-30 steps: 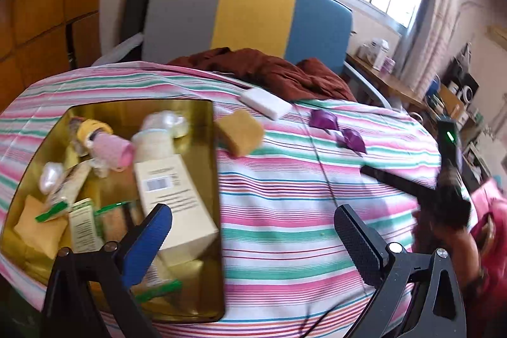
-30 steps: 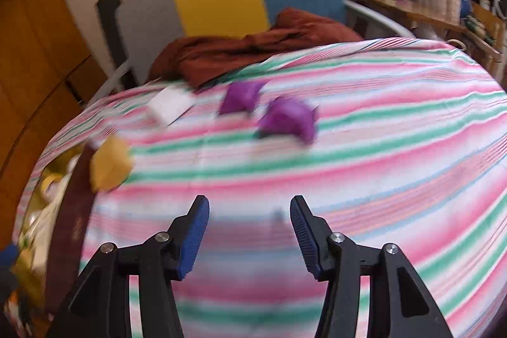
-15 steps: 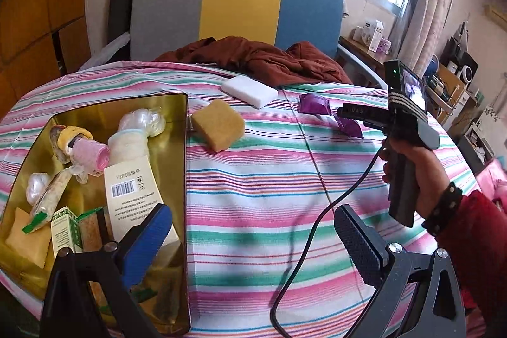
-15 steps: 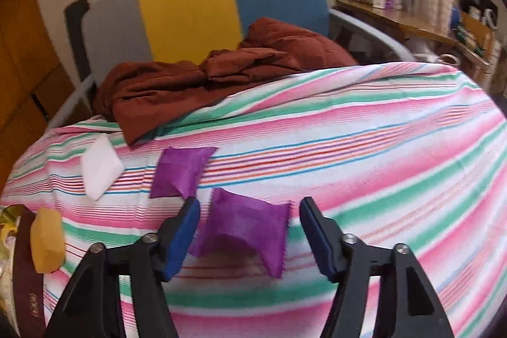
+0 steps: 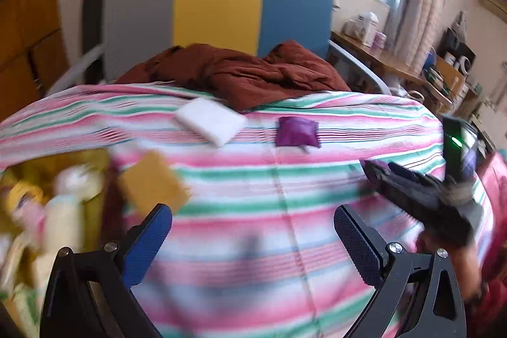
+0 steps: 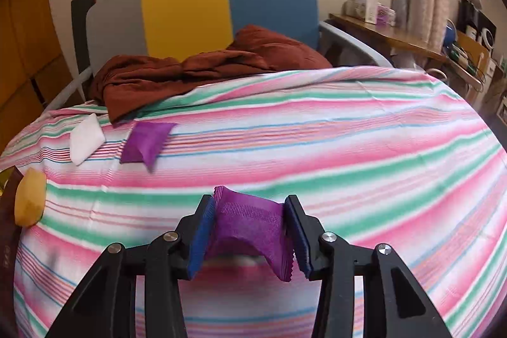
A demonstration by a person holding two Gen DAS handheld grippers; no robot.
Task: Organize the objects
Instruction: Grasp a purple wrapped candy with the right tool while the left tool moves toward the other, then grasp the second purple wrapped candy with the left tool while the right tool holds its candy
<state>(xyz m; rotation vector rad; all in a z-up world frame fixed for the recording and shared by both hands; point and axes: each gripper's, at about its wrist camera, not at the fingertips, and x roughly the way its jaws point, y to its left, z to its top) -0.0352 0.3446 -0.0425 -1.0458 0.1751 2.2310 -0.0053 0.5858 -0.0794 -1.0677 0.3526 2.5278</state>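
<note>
My right gripper (image 6: pixel 250 238) is shut on a purple sachet (image 6: pixel 250 224), squeezed between the blue pads above the striped cloth. A second purple sachet (image 6: pixel 145 143) lies further back left; it also shows in the left wrist view (image 5: pixel 296 132). A white pad (image 5: pixel 210 121) and a yellow sponge (image 5: pixel 153 182) lie on the cloth. My left gripper (image 5: pixel 252 239) is open and empty over the cloth, right of the gold tray (image 5: pixel 98 157) holding several toiletries. The right gripper's body (image 5: pixel 412 195) shows at the right of the left wrist view.
A brown garment (image 6: pixel 202 65) is heaped at the cloth's far edge against a grey, yellow and blue chair back (image 6: pixel 202 2). A wooden side table (image 6: pixel 399 40) with bottles stands at the far right. The left wrist view is blurred.
My right gripper closed on the nearer purple sachet, which was lying between its open pads. My left gripper swung right and forward, so the tray slid to the left edge of its view.
</note>
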